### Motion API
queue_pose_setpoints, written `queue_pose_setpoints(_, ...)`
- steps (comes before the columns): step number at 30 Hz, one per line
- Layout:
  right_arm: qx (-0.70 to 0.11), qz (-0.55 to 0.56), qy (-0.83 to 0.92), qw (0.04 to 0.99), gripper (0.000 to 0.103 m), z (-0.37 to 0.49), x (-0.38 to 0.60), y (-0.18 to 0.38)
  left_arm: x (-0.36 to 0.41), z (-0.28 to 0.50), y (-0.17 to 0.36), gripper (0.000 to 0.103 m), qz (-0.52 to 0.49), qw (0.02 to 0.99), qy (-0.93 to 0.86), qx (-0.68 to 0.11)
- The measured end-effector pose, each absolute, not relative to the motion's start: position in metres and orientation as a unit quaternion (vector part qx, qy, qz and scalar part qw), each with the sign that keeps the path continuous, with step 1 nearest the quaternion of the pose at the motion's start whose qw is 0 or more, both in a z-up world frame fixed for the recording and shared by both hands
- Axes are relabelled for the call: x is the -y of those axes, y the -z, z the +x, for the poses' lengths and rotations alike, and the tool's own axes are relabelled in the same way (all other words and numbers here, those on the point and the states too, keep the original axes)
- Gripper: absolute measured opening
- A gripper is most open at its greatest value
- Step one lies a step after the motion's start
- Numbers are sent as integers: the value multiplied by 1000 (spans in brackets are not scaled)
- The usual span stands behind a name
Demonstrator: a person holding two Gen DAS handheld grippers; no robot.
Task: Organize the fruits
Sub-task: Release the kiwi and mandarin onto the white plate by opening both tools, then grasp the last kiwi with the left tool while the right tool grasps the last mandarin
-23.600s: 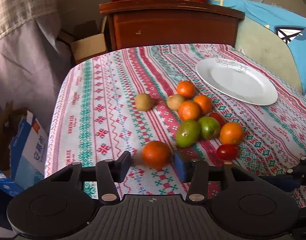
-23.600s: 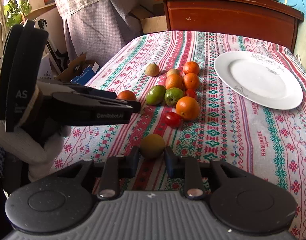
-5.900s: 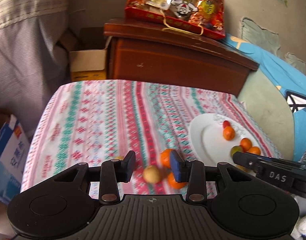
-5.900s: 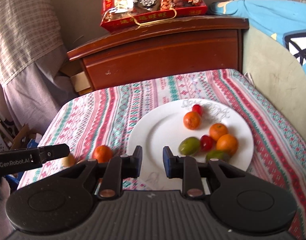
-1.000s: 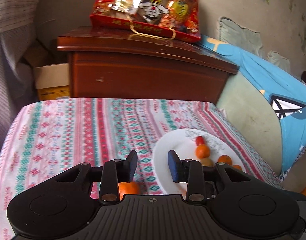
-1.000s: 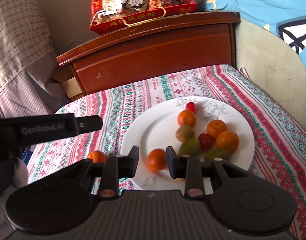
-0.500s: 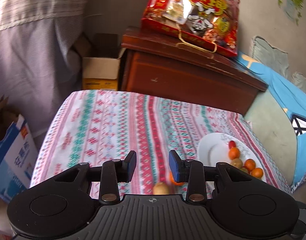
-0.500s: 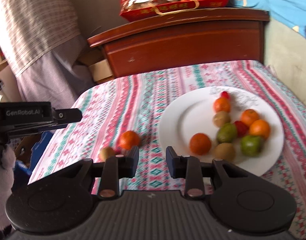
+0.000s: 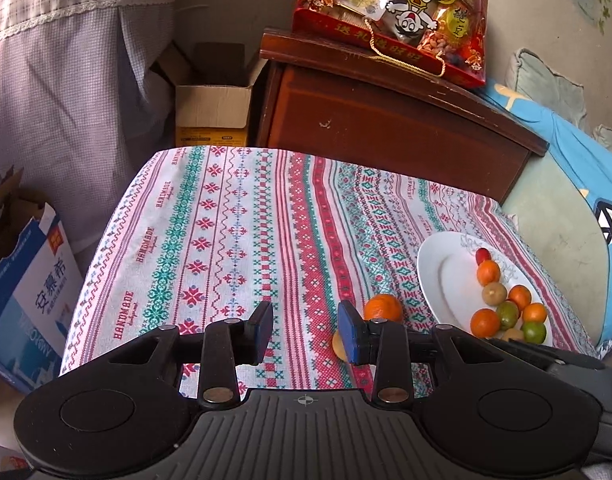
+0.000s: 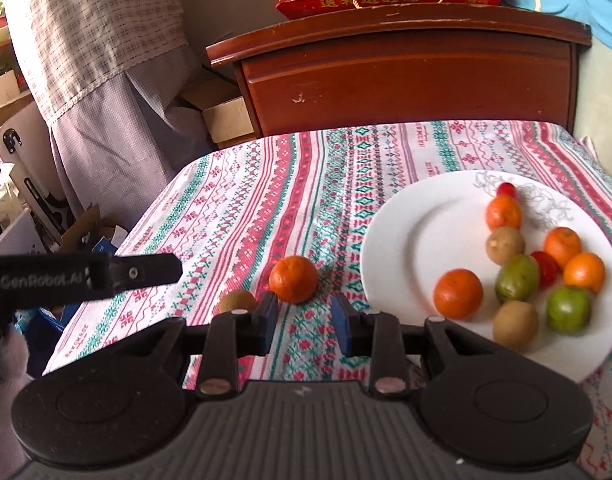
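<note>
A white plate (image 10: 394, 240) at the table's right holds several fruits: oranges, green fruits, kiwis and red tomatoes; it also shows in the left wrist view (image 9: 442, 276). An orange (image 10: 293, 279) and a kiwi (image 10: 237, 301) lie on the patterned cloth left of the plate; in the left wrist view the orange (image 9: 383, 307) sits just right of my fingers and the kiwi (image 9: 338, 343) is half hidden behind the right finger. My left gripper (image 9: 306, 332) is open and empty. My right gripper (image 10: 305, 320) is open and empty, just short of the orange.
A wooden cabinet (image 10: 406, 72) with a red snack bag (image 9: 394, 12) stands behind the table. Cardboard boxes (image 9: 214, 108) and a blue carton (image 9: 30, 292) sit on the floor to the left. A blue cushion (image 9: 586, 184) lies to the right. The left gripper's arm (image 10: 82, 276) crosses the right view.
Both grippers have drawn back and swung left from the plate. The orange the right gripper had between its fingers a second ago lies on the plate. The loose orange and kiwi are nearer both grippers.
</note>
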State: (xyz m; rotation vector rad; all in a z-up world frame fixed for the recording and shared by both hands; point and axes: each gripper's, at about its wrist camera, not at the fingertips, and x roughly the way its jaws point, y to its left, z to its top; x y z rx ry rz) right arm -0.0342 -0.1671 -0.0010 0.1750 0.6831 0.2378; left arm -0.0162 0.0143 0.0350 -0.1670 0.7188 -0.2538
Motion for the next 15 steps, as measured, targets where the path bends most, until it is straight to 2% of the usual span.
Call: queue_pose_setpoints(15, -337, 91, -122, 929, 34, -10, 158, 10, -12, -16, -28, 34, -79, 922, 124, -358)
